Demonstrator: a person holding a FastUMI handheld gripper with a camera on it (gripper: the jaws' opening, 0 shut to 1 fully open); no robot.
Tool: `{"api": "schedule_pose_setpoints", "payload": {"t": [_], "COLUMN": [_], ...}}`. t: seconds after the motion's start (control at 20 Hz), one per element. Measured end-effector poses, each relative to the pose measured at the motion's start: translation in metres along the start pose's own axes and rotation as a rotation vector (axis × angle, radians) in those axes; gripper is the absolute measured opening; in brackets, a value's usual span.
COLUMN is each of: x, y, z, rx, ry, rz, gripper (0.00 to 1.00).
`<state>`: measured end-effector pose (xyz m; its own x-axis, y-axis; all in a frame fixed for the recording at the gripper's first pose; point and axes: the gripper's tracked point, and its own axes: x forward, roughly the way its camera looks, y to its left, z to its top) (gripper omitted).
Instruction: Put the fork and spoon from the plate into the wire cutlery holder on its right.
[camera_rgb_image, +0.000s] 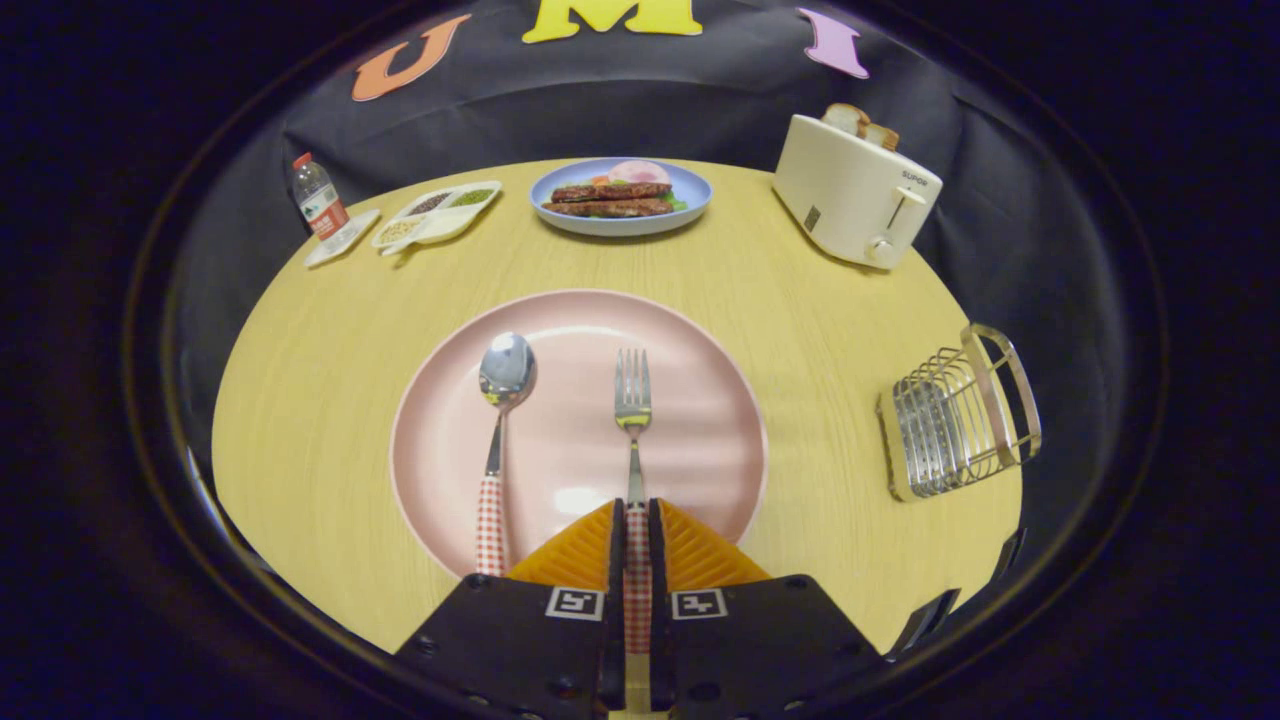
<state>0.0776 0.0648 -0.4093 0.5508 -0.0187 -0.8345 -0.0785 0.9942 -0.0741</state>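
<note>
A pink plate (700, 420) lies on the round wooden table just ahead of me. On it lie a spoon (503, 400) on the left and a fork (632, 400) on the right, both with red-checked handles pointing toward me. My gripper (636, 515) is shut on the fork's checked handle, which runs between the two fingers; the tines point away from me. The fork's head still rests on the plate. The spoon's handle lies just left of my left finger. The wire cutlery holder (950, 420) stands to the right of the plate.
Beyond the plate stand a blue plate of food (690, 195), a white divided snack tray (440, 215), a small water bottle (318, 200) and a cream toaster (850, 195) with bread in it at the far right. The table's edge lies close behind the wire holder.
</note>
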Motion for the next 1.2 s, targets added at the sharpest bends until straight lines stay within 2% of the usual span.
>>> {"api": "schedule_pose_setpoints", "payload": {"t": [0.05, 0.1, 0.5, 1.0, 1.2], "x": [-0.004, -0.009, -0.073, -0.145, -0.16], "y": [-0.002, -0.004, -0.019, -0.112, -0.143], "z": [0.003, 0.003, 0.018, 0.066, 0.063], "rx": [-0.004, -0.004, -0.01, 0.004, 0.049], "ry": [-0.008, -0.016, -0.069, -0.141, -0.075], "rz": [-0.01, -0.016, 0.024, -0.067, -0.063], "gripper": [0.1, 0.04, 0.04, 0.04, 0.04]}}
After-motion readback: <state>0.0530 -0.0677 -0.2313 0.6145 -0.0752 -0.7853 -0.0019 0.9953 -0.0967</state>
